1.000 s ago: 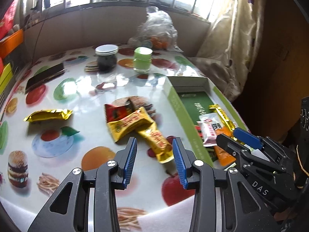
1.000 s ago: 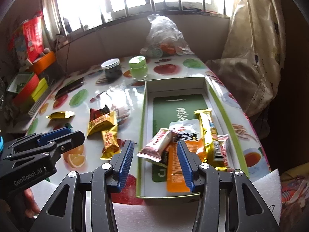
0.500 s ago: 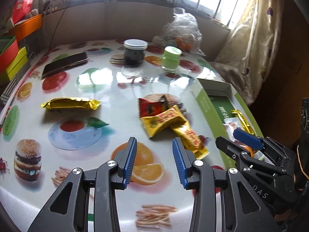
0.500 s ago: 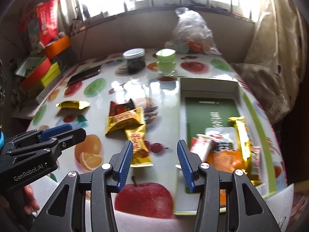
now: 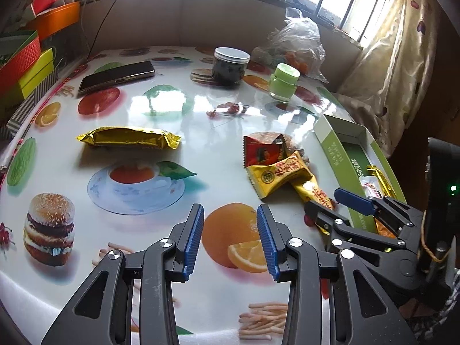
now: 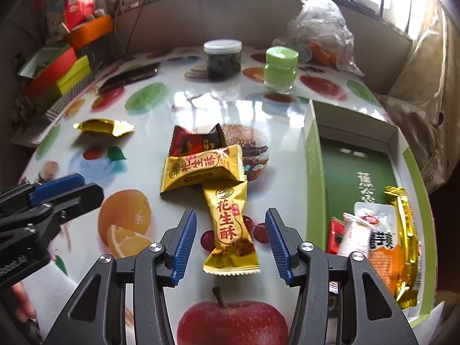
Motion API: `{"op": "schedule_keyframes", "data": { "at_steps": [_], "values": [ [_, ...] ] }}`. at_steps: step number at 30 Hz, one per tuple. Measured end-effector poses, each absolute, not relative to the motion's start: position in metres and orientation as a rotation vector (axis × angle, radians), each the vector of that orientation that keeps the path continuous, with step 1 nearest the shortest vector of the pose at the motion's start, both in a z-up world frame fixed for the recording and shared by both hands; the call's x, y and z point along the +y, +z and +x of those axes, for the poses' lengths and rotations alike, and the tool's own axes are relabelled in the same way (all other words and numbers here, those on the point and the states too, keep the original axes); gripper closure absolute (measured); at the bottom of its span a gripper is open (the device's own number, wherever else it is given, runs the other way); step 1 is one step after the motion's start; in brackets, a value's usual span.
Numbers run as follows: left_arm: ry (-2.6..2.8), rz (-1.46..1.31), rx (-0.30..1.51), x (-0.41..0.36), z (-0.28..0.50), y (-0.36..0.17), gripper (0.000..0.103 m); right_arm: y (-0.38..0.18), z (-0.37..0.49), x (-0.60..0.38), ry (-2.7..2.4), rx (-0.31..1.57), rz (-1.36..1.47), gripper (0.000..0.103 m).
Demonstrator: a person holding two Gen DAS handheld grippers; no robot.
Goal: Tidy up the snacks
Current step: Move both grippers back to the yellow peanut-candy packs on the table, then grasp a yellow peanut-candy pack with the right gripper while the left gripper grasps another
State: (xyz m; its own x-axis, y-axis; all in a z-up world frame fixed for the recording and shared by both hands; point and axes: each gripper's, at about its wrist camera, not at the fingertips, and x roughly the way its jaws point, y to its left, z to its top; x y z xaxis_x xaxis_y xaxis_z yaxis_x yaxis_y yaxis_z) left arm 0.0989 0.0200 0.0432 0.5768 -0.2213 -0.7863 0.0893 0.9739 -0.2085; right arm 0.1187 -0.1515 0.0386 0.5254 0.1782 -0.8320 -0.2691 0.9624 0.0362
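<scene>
The right gripper (image 6: 231, 238) hangs above the table (image 6: 287, 155) with its jaws opening; the near end of a yellow peanut-crisp packet (image 6: 230, 227) lies between them, but the pads do not touch it. Just beyond that packet a second yellow packet (image 6: 202, 169) lies across its far end, and a dark red packet (image 6: 195, 142) is partly under that one.

To the right of the right gripper stands the green box (image 6: 313, 172), open at the top. In its near end lie several snacks: a long gold bar (image 6: 405, 235) along the right wall, an orange and white pouch (image 6: 379, 244) beside it, and a small white and red packet (image 6: 353, 235) leaning on the pouch. The far half of the box shows only its green floor.

The left gripper (image 5: 230, 241) is released and holds nothing, over a printed orange. A gold bar (image 5: 129, 138) lies well beyond it to the left. Far behind stand a dark jar (image 5: 231, 66) with a white lid and a small green jar (image 5: 283, 82), both closed.
</scene>
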Motion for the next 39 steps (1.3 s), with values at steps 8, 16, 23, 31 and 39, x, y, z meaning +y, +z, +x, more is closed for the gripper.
{"op": "schedule_keyframes", "data": {
  "at_steps": [8,16,23,31,39],
  "values": [
    [-0.169,-0.154,0.952,0.028,0.105,0.038,0.063,0.028,0.124,-0.144,0.249,0.993,-0.123,0.054],
    [-0.19,-0.135,0.954,0.023,0.112,0.037,0.063,0.029,0.119,-0.142,0.268,0.992,-0.117,0.078],
    [-0.243,-0.124,0.963,0.014,0.119,0.038,0.063,0.031,0.11,-0.143,0.303,0.997,-0.087,0.082],
    [-0.282,-0.078,0.97,-0.003,0.128,0.036,0.063,0.045,0.096,-0.16,0.251,0.956,-0.02,0.082],
    [-0.387,-0.029,0.964,-0.031,0.141,0.038,0.063,0.059,0.082,-0.183,0.217,0.924,0.048,0.082]
  ]
}}
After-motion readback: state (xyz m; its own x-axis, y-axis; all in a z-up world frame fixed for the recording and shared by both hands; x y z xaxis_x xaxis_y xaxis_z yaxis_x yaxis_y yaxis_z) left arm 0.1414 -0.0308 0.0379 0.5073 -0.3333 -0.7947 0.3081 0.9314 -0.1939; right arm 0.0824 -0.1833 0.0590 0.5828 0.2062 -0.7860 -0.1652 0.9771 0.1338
